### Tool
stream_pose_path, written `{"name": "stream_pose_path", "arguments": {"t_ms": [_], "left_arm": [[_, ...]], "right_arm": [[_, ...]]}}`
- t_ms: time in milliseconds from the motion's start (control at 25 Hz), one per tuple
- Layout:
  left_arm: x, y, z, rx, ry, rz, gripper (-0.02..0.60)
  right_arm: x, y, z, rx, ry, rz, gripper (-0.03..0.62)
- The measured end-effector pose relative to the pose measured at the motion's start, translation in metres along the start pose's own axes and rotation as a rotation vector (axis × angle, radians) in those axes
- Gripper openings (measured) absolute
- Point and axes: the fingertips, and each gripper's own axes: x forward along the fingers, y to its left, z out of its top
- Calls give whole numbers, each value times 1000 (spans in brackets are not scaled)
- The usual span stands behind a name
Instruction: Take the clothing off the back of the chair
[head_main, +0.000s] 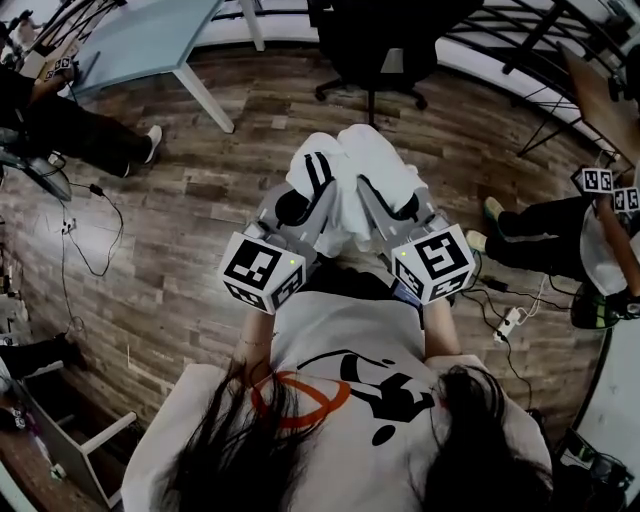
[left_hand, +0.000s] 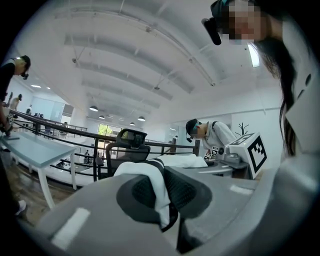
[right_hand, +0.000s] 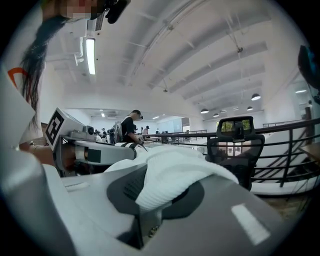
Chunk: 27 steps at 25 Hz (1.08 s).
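A white garment (head_main: 352, 170) with black stripes hangs bunched between both grippers, held up in front of the person's chest. My left gripper (head_main: 301, 203) is shut on its striped left edge; in the left gripper view the white cloth (left_hand: 156, 187) is pinched between the dark pads. On the other side my right gripper (head_main: 395, 205) is shut on the right edge, where the ribbed white fabric (right_hand: 172, 177) drapes over its jaws. A black office chair (head_main: 372, 45) stands beyond the garment, with nothing seen on its back, and shows as the chair (left_hand: 126, 150) and the chair (right_hand: 239, 150) in the gripper views.
A light blue table (head_main: 150, 40) stands at the far left. People sit or stand at the left edge (head_main: 70, 125) and at the right (head_main: 560, 235). Cables and a power strip (head_main: 508, 322) lie on the wooden floor. A black railing (left_hand: 50, 129) runs behind the chair.
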Motion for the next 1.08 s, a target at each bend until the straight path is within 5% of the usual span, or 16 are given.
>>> {"name": "stream_pose_path", "arguments": {"t_ms": [1080], "left_arm": [[-20,-23,-8,11,-8,-13,5]], "right_arm": [[-17,13,-8,-25,9,9,61]]}}
